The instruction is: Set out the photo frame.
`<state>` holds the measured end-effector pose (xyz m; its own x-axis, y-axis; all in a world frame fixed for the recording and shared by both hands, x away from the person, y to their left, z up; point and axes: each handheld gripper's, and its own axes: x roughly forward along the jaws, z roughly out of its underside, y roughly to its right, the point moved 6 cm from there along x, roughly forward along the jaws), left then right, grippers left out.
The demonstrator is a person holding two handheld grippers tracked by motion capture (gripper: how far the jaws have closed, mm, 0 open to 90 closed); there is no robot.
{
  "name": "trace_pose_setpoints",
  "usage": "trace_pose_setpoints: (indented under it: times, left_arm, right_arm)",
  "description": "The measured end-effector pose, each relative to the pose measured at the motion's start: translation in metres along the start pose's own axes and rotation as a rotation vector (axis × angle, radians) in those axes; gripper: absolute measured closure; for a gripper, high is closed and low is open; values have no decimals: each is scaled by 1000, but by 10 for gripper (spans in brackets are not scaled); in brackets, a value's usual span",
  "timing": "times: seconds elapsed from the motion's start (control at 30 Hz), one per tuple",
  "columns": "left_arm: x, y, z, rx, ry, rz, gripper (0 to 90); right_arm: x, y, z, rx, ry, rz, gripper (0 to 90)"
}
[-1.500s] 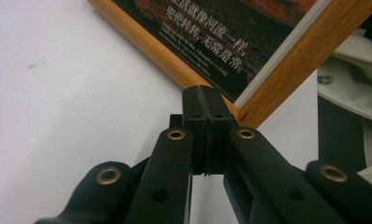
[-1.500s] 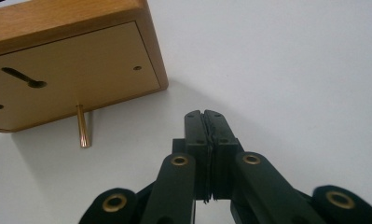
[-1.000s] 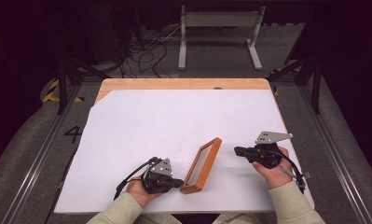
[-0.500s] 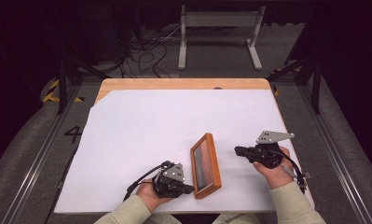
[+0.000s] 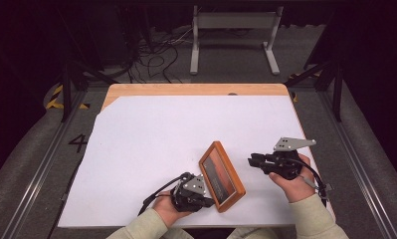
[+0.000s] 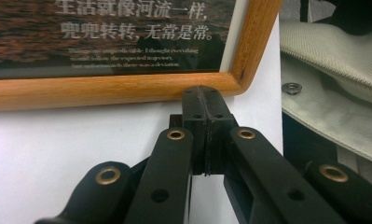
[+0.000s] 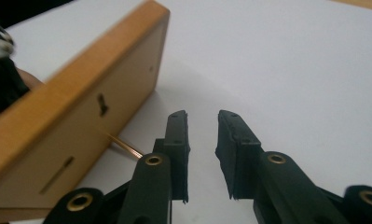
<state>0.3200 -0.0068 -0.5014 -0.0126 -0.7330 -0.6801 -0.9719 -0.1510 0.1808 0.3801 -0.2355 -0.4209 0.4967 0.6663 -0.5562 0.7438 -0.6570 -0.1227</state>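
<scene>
A wooden picture frame (image 5: 222, 176) with a dark print and white writing stands tilted on the white sheet, face towards my left gripper. My left gripper (image 5: 209, 202) is shut, and its tips (image 6: 203, 93) touch the frame's lower rail (image 6: 104, 88) near a corner. My right gripper (image 5: 251, 160) points at the frame's back (image 7: 72, 126). Its jaws have just been opening and now stand apart, nothing between them (image 7: 202, 122). A thin brass strut (image 7: 125, 145) juts from the frame's back just left of the right gripper's fingers.
The white sheet (image 5: 161, 134) covers most of the wooden table (image 5: 196, 89). A grey metal stand (image 5: 233, 35) and cables (image 5: 156, 59) lie on the floor beyond. The person's pale sleeves (image 5: 313, 219) come in from the near edge.
The left gripper has slid right along the near edge to the frame's near end. The frame's far end has swung left. The right jaws have opened.
</scene>
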Motion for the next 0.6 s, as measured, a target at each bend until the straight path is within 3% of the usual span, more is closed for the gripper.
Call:
trace_pose_setpoints:
  times: [0.07, 0.17, 0.27, 0.37, 0.43, 0.6]
  left_arm:
    - [-6, -2, 0, -13, 25, -5, 854]
    - [-16, -5, 0, -28, 57, -22, 789]
    - [-25, -9, 4, -44, 86, -45, 659]
    - [-31, -12, 6, -57, 101, -62, 605]
    - [-35, -14, 8, -63, 111, -76, 591]
    - [-44, -19, 11, -82, 131, -95, 567]
  right_arm:
    - [-2, -5, -6, -6, -2, -8, 688]
    - [-5, -14, -14, 28, -21, -51, 656]
    - [-5, -26, -24, 46, -24, -76, 545]
    - [-1, -40, -35, 75, -28, -96, 429]
    - [5, -47, -37, 94, -52, -103, 378]
    - [27, -57, -33, 92, -157, -109, 375]
